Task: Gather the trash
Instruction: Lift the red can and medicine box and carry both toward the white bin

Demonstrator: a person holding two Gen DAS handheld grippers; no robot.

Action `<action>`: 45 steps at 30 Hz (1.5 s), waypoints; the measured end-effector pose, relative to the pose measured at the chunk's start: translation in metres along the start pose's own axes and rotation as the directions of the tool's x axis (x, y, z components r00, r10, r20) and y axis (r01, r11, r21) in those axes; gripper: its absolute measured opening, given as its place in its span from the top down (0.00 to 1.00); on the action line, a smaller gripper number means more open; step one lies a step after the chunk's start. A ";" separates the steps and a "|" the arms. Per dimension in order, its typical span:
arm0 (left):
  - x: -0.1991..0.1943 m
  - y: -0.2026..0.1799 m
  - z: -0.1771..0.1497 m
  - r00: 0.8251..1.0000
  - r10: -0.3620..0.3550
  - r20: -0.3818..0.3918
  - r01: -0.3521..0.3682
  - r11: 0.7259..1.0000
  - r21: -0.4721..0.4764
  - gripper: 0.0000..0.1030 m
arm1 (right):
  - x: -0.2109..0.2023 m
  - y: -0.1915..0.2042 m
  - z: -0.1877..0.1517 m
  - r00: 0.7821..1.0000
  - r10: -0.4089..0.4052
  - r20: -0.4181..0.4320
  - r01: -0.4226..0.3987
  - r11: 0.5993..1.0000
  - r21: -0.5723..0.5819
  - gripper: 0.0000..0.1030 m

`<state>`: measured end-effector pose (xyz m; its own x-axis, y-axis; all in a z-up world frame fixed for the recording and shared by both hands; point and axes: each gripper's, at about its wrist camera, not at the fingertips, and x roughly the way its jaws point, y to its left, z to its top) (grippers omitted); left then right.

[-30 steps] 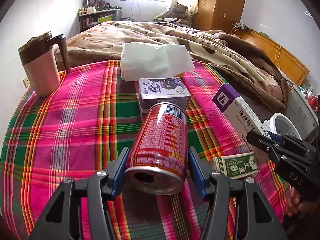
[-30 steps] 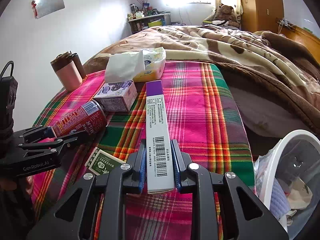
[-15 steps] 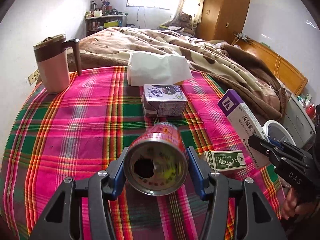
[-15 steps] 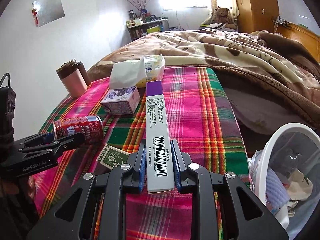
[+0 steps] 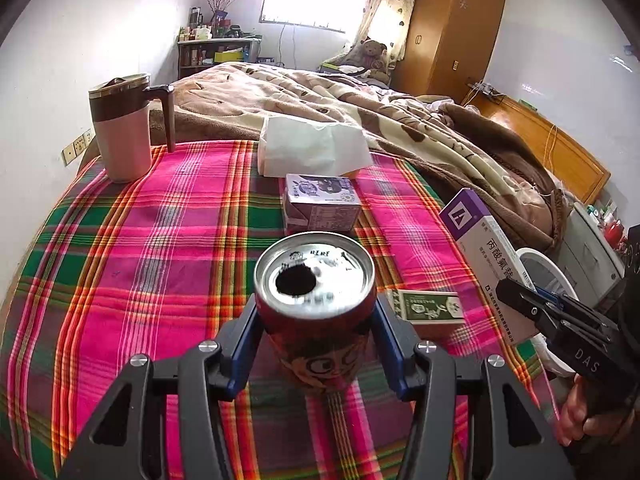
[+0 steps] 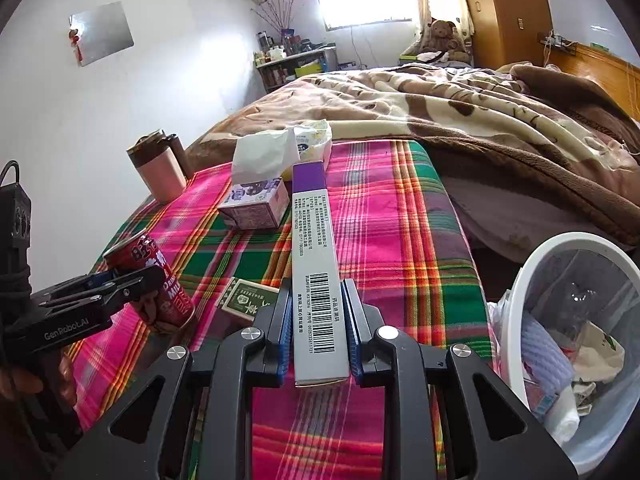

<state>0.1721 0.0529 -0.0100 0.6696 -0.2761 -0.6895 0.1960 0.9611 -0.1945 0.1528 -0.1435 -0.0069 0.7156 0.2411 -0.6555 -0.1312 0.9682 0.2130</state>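
Surface: plaid cloth in pink, green and orange, set against a bed heaped with a brown patterned blanket.

Far left corner — pink travel mug with brown lid, upright, near the white wall.

Left claw: blue pads closed on both sides of a red drink can, held upright, opened top facing the camera, over the near part of the cloth.

Behind the can — a purple milk carton lying flat; beyond it a white tissue pack.

Just right of the can — a small green box flat on the cloth.

Right claw: closed on the near end of a long white-and-purple medicine box, barcode up, pointing toward the bed.

Far right, beside the surface's edge — a white trash basket with a clear liner, holding paper and wrappers.

Room: bright window, cluttered shelf, wooden wardrobe, teddy bear at the bed's far end.
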 end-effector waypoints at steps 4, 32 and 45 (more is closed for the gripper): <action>-0.012 -0.007 -0.002 1.000 -0.007 0.021 0.007 1.000 0.005 0.47 | -0.011 -0.001 -0.002 1.000 -0.001 0.020 0.001 1.000 0.005 0.77; -0.049 -0.131 -0.006 0.981 -0.174 0.090 0.155 0.970 0.189 0.47 | -0.089 -0.065 -0.020 0.981 -0.135 0.141 0.117 0.985 0.126 0.77; -0.030 -0.200 -0.007 0.962 -0.268 0.045 0.247 0.931 0.267 0.47 | -0.111 -0.117 -0.028 0.957 -0.251 0.146 0.215 0.950 0.225 0.77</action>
<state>0.1075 -0.1313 0.0446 0.6244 -0.5237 -0.5796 0.5395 0.8257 -0.1648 0.0695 -0.2819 0.0212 0.8180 -0.0224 -0.5747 0.1837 0.9571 0.2240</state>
